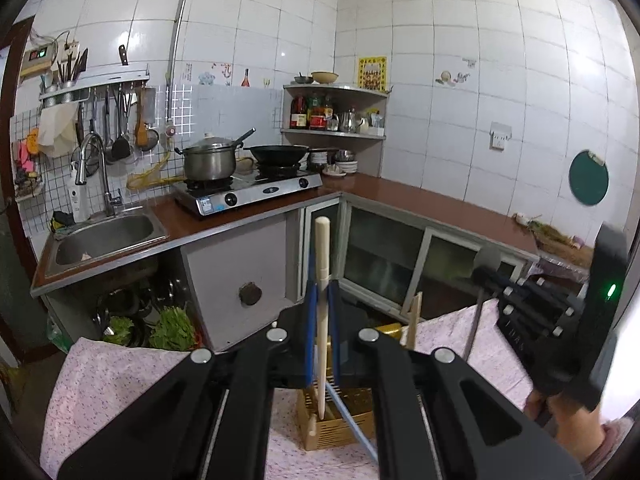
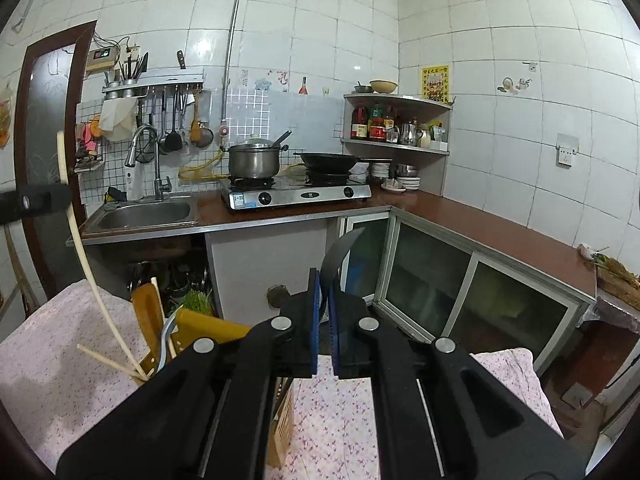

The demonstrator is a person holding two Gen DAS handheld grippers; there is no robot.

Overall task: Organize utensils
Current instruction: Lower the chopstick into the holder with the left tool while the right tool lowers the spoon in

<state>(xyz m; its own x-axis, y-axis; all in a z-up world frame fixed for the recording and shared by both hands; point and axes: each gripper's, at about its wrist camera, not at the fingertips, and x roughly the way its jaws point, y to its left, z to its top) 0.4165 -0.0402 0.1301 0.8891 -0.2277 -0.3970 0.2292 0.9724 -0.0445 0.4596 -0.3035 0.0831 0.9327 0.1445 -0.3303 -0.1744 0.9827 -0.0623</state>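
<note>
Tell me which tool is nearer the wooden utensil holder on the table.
Left. The left tool hangs directly over the wooden holder, its cream stick reaching into it; the right tool is off to its right.

Left gripper [image 1: 322, 300] and right gripper [image 2: 325, 300], each clamped tight, angled slightly downward.

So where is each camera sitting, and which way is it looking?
Left wrist: on the left gripper, looking across the kitchen; its fingers pinch a cream chopstick above the yellow utensil holder; the right gripper and a hand show at right.
Right wrist: on the right gripper, facing the same way, pinching a black utensil handle; the left gripper shows at left.
Shared: stove, sink, flowered cloth.
</note>
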